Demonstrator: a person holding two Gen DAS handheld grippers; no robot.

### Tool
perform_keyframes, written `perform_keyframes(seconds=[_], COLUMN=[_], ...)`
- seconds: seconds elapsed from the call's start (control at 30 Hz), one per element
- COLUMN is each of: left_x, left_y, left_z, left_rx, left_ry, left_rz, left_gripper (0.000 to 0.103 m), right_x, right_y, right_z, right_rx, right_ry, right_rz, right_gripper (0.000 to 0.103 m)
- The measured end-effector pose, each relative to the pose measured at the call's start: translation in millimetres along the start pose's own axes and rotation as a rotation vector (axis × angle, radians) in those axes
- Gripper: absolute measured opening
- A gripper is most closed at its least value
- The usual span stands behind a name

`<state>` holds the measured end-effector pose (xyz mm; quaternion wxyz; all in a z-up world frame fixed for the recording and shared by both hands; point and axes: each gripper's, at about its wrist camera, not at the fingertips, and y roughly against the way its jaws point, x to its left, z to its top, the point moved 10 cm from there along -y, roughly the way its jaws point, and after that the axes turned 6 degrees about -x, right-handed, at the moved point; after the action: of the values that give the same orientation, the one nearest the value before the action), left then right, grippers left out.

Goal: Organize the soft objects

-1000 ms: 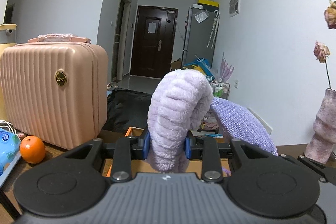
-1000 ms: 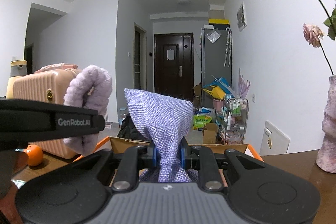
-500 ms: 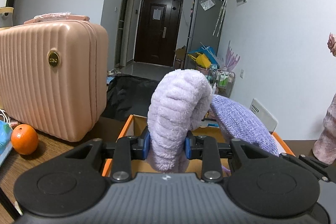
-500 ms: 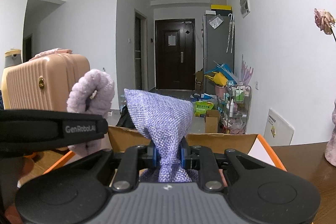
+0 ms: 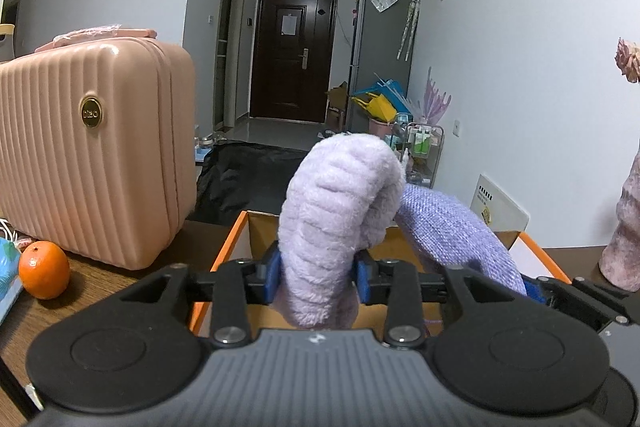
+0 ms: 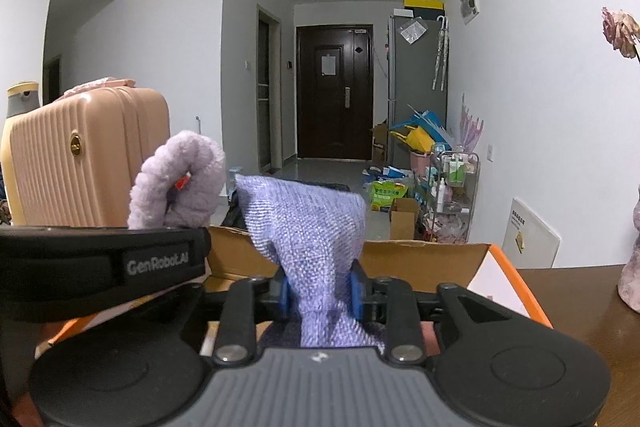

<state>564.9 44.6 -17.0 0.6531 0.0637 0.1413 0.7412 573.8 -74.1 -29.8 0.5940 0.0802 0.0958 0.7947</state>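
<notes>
Both claws have come forward and dipped slightly over the last second, so the orange-edged cardboard box (image 5: 240, 227) now sits right under them, and both sets of jaws have just been opening. Left claw (image 5: 316, 277): fluffy lilac plush item (image 5: 340, 203) between the blue pads (image 5: 271, 277), arching up and over; pads look to be in contact with the pile, so I read it as a loosening grip, not a clean release yet. Right claw (image 6: 318, 293): purple knit cloth (image 6: 308, 227) between its pads, same picture, fabric bunched and touching both sides. Both soft items hang above the open box on the wooden bench (image 5: 104, 287); pink ribbed suitcase (image 5: 92, 155) and an orange (image 5: 44, 275) stand off to the left, clear of the drop. Step in hand looks like: deposit both items into the box. Next move calls for opening wider so the fabric slips free, then backing out; plush may cling to the pads, so a small lift may help.
</notes>
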Motion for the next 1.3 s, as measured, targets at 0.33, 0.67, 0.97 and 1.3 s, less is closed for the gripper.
perform_keyframes(seconds=[0.33, 0.67, 0.97, 1.3], left_x=[16.6, 13.1, 12.5, 16.3], left_y=[10.8, 13.6, 18.7, 39.8], left_z=[6.7, 8.6, 9.8, 5.4], left_rx=[-0.045, -0.048, -0.041, -0.052], left_ry=[0.049, 0.029, 0.005, -0.024], left_rz=[0.065, 0.073, 0.078, 0.086], left_gripper=[0.103, 0.103, 0.103, 0.103], right_x=[-21.8, -30.3, -28.4, -32.5], right_y=[3.1, 2.0, 7.2, 30.4], right_z=[-1.1, -2.4, -3.3, -4.8], right_rx=[-0.014, -0.005, -0.007, -0.020], right_ry=[-0.035, -0.056, -0.040, -0.020], right_rz=[-0.074, -0.076, -0.074, -0.073], right_gripper=[0.103, 0.103, 0.103, 0.103])
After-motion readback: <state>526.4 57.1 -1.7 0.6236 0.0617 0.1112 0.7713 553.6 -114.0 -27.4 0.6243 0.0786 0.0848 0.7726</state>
